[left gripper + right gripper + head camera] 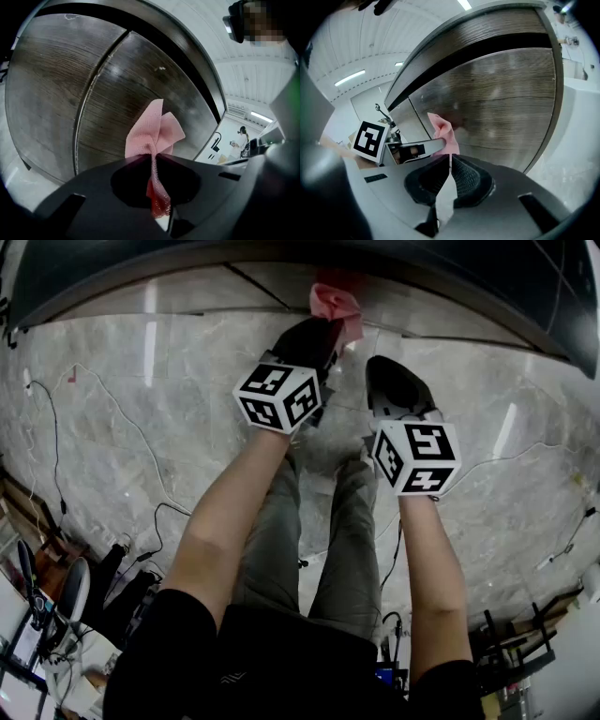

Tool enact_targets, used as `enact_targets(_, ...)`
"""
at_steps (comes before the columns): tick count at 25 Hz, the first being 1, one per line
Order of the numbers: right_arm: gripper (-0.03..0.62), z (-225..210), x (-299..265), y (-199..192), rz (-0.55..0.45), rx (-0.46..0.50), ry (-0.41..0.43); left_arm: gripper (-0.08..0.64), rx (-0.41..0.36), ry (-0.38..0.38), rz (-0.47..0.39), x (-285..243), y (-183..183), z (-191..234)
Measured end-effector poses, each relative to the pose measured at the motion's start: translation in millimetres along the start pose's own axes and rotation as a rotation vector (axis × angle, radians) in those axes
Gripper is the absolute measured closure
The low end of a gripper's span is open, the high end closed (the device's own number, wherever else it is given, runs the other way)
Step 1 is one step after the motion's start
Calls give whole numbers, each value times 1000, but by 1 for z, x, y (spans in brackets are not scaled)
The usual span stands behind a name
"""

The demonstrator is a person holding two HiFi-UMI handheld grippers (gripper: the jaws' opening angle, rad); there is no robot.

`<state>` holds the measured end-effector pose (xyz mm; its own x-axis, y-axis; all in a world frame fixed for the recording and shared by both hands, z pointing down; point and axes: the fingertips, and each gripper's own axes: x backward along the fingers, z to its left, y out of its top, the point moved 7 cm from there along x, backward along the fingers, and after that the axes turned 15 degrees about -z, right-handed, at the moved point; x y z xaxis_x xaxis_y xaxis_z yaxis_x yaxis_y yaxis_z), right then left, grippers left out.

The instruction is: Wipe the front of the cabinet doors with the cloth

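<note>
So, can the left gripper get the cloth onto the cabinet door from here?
Probably yes: the left gripper is shut on the pink cloth, whose free end fans out toward the dark wood cabinet door, with nothing visible between them. The right gripper, shut, sits alongside.

No words, numbers or brand names can be read in any of the views. The only printed signs are black-and-white square code patterns. They stand on the faces of the marker cube (277, 396) of the left gripper (328, 329) and of the marker cube (417, 457) of the right gripper (373, 367). One such pattern also shows in the right gripper view, on the left gripper's cube. They are codes, not letters. The pink cloth (154, 131) and the cabinet doors (56, 93) show no legible lettering.
</note>
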<state>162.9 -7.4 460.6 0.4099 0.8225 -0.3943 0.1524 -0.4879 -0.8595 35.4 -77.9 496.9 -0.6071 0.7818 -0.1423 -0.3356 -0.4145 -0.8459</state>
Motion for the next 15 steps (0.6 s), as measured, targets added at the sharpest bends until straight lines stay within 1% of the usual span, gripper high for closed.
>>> enact_targets(5,552,-19,12,-1,-11,-8,-25,528,-4,-32,28,-15,-13,-18)
enact_targets(10,552,-36,27,3,-8,-14,-39,528,-2,-72,43,-32,-22,-46)
enact_targets(15,552,-48,39,5,-6,-28,-44,528,-34,-125,69,-44,-30,-69)
